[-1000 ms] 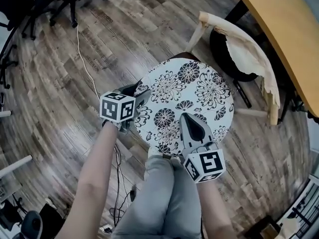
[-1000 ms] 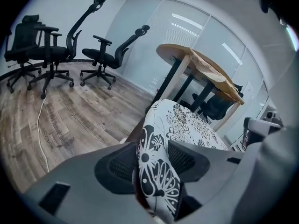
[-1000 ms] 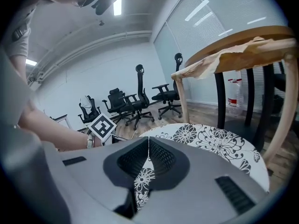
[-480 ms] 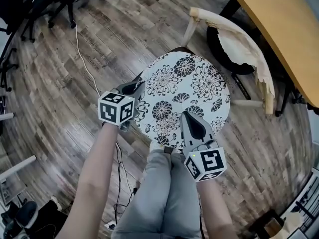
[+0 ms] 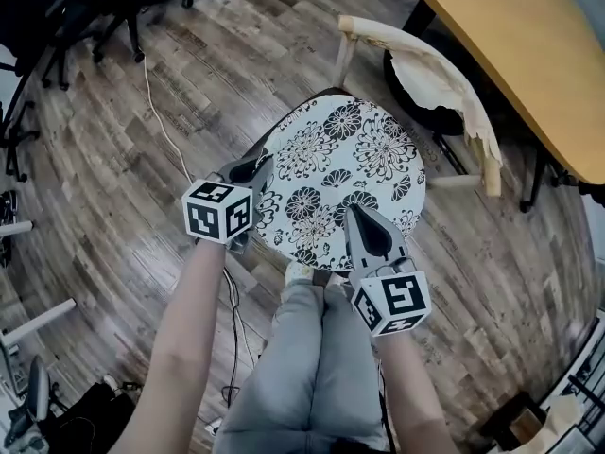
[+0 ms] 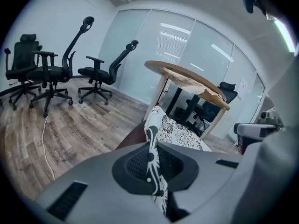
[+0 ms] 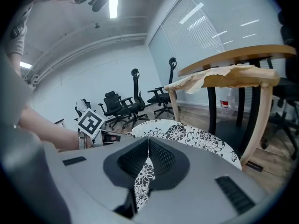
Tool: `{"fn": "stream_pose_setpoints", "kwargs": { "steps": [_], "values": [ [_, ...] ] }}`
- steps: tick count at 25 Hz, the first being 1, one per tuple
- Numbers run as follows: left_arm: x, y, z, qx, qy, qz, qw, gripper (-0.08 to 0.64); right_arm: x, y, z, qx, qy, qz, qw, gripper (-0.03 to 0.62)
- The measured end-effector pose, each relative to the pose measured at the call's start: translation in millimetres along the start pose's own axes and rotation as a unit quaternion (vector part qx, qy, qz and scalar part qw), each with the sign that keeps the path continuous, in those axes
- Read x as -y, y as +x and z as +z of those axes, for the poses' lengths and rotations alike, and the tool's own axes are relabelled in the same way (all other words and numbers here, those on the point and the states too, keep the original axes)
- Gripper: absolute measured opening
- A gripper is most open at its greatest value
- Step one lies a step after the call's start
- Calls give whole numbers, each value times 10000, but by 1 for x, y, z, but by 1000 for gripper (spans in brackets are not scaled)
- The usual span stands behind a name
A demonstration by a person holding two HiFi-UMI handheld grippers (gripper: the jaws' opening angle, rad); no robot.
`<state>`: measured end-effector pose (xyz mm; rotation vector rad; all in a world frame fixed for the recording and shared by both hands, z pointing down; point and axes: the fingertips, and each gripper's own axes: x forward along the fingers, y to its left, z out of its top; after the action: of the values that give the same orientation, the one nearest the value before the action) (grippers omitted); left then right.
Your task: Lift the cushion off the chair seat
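Round white cushion (image 5: 345, 173), black floral print, seemingly just above dark chair seat (image 6: 130, 138).

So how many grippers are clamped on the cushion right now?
2. The left gripper is shut on the cushion's left edge, and the right gripper is shut on its near edge, by the person's knees.

The head view looks steeply down from high above the round black-and-white flowered cushion (image 5: 345, 173), mid-frame. Both gripper views sit very close, low at its edge, looking across it.
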<state>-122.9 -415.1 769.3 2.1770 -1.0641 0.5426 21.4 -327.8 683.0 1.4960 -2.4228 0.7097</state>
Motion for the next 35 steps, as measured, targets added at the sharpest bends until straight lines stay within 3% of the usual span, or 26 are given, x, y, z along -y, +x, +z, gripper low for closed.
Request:
{"fn": "stream_pose_setpoints", "kwargs": {
  "steps": [27,35],
  "values": [
    [129,-74,66,252,40,-235,9994,11,2,-78,99,161,158,-328,9992,26],
    [167,-92,87,347,-81,-378,9987,11,3,-102,134,68,-260,-288,9992,26]
  ]
}}
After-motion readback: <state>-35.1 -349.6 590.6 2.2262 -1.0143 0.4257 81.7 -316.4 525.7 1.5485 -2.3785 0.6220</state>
